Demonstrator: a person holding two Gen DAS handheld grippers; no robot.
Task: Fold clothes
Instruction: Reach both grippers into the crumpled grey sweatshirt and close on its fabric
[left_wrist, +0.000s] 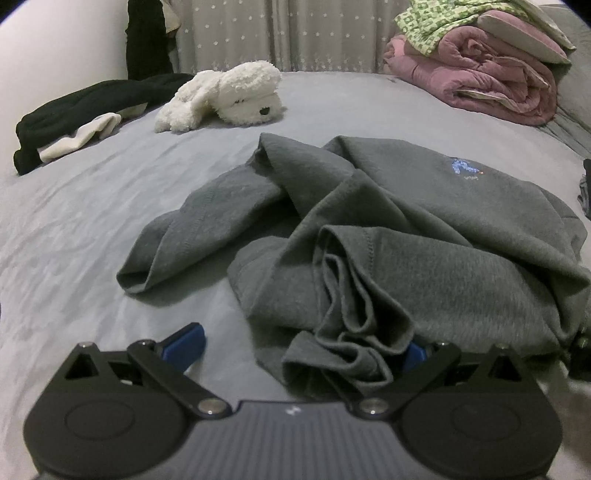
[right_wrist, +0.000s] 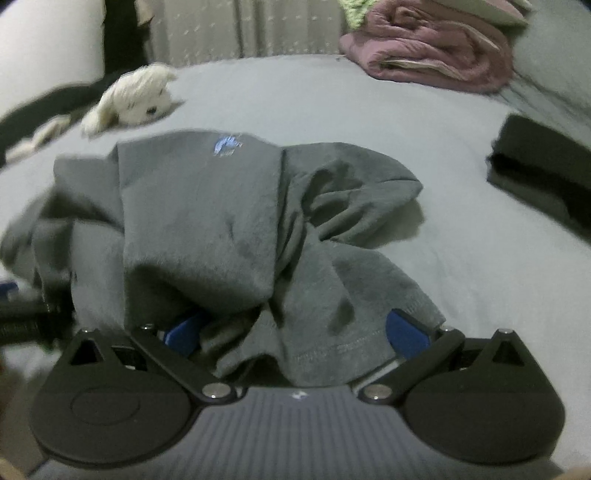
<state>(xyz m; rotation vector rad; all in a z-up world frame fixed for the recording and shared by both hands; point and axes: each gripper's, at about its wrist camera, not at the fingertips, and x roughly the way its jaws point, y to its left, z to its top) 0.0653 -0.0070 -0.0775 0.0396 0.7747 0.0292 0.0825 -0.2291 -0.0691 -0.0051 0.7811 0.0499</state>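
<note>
A crumpled dark grey sweatshirt (left_wrist: 424, 236) with a small blue chest logo (left_wrist: 461, 167) lies on the grey bed sheet (left_wrist: 92, 221). My left gripper (left_wrist: 299, 350) stands open, its blue fingers wide apart. A bunched fold of the sweatshirt's hem lies between them and hides most of the right finger. In the right wrist view the same sweatshirt (right_wrist: 207, 221) spreads ahead, logo (right_wrist: 227, 144) on its far side. My right gripper (right_wrist: 295, 332) is open too, with cloth draped over the gap between its blue fingers (right_wrist: 406, 332).
A white plush dog (left_wrist: 225, 98) lies at the back of the bed. Black and cream clothes (left_wrist: 88, 110) sit far left. A folded pink quilt (left_wrist: 480, 70) under green-patterned cloth is far right. A black folded item (right_wrist: 543, 162) lies right of the sweatshirt. A curtain hangs behind.
</note>
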